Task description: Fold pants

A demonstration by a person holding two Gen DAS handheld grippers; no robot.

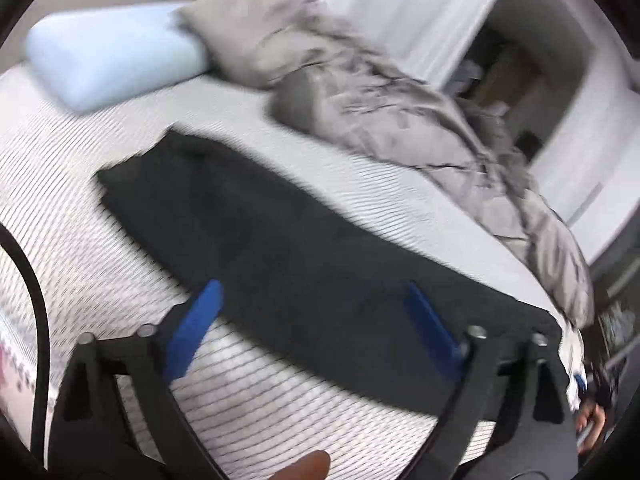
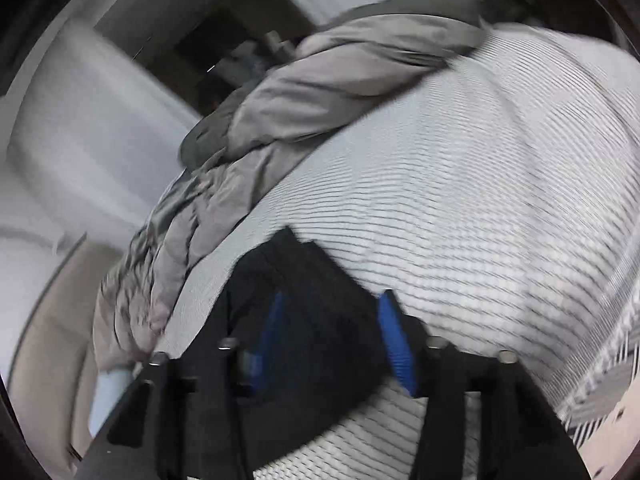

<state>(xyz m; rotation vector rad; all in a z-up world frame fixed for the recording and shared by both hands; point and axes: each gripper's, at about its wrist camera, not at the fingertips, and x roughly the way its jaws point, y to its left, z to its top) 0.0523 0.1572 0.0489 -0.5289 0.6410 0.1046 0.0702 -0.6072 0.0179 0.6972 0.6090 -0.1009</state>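
In the left wrist view, the pants (image 1: 280, 216) are laid across the middle of the bed (image 1: 100, 240). A pillow (image 1: 112, 56) is seen upper left, a blanket (image 1: 380, 92) upper right.

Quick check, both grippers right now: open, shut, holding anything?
Left gripper: open wide, holding nothing, above the black pants.
Right gripper: jaws apart, pants between them, grip unclear.

Black pants (image 1: 288, 216) on the bed (image 1: 80, 216), its cover white with thin dark stripes. Pale blue pillow (image 1: 108, 56), grey pillow (image 1: 244, 40), crumpled grey duvet (image 1: 420, 120). Blue pads (image 1: 196, 332) on the black left hand-held gripper (image 1: 316, 332); the right hand-held gripper (image 2: 332, 336) matches.
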